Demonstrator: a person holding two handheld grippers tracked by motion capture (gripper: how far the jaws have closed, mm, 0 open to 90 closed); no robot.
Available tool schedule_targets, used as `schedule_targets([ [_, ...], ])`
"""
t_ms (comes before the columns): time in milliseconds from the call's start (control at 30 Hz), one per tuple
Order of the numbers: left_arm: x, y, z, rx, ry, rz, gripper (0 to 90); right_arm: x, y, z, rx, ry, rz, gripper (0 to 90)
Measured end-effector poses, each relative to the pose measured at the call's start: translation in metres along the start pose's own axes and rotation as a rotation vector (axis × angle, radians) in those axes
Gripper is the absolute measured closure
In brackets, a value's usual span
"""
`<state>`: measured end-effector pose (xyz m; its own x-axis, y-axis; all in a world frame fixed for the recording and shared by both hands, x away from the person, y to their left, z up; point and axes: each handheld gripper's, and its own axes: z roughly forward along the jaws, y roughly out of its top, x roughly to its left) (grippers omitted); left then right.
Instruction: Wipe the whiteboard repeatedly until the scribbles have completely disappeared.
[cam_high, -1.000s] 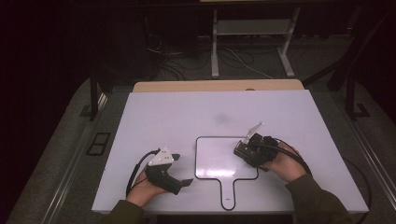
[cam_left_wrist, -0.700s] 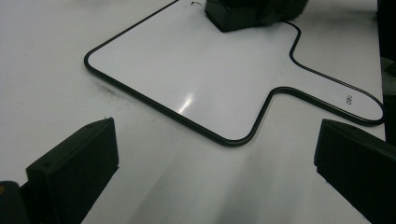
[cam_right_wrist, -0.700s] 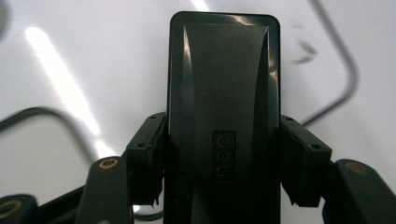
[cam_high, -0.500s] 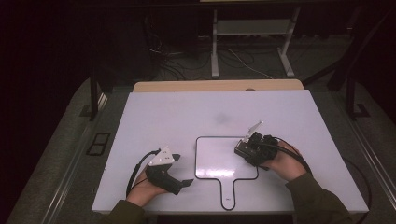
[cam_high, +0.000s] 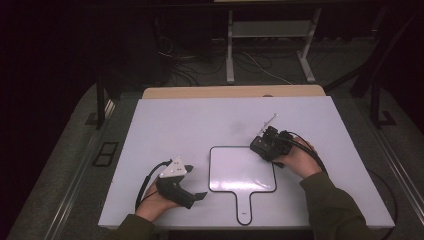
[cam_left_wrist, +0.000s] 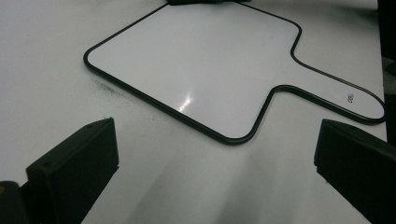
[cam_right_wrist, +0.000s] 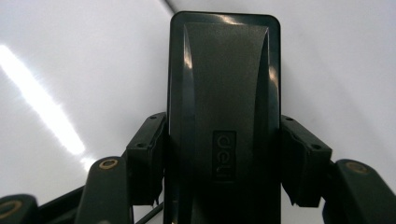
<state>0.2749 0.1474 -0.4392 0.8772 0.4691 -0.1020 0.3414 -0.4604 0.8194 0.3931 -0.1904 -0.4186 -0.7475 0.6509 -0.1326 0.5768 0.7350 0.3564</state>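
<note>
Dim floor and a tangle of cables are framing a white table (cam_high: 200, 125), where a person in dark green sleeves is working with a two-jaw gripper in each hand. Lying flat near the front edge of the table is a small paddle-shaped whiteboard (cam_high: 240, 172) with a black rim, its short handle pointing toward the person. At the far right corner of that whiteboard, the right gripper (cam_high: 263, 145) is clamping a black eraser block (cam_right_wrist: 224, 112); seen from the right gripper view, the two jaws are pressing tight against the block's long sides, with the embossed brand mark facing up between them and the block's far end reaching out over the glossy white surface. From the high view the eraser (cam_high: 261, 146) is sitting right at the whiteboard's corner, though whether it is touching the board cannot be told. To the left of the whiteboard, just beside its near left corner, the left gripper (cam_high: 192, 187) is resting low on the table in the person's left hand (cam_high: 157, 200), its grey three-cornered plate on top. Its jaws are standing wide apart with nothing between them, and in the left gripper view the whiteboard (cam_left_wrist: 196, 65) is lying clean and bare ahead of them, its rim well clear of either jaw.
</note>
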Motion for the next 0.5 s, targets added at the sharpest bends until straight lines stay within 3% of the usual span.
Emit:
schedule_targets([
  [233, 0.0, 0.0, 0.0, 0.0, -0.001, 0.001, 0.0, -0.004, 0.011, 0.004, 0.016, -0.035, -0.015, 38.5],
  [433, -0.001, 0.0, 0.0, 0.0, -0.002, 0.001, 0.0, 0.004, 0.012, 0.003, 0.018, -0.005, -0.056, 38.6],
  [500, 0.0, 0.0, 0.0, -0.003, -0.001, 0.001, 0.0, -0.002, 0.012, 0.004, 0.016, -0.004, -0.027, 38.5],
])
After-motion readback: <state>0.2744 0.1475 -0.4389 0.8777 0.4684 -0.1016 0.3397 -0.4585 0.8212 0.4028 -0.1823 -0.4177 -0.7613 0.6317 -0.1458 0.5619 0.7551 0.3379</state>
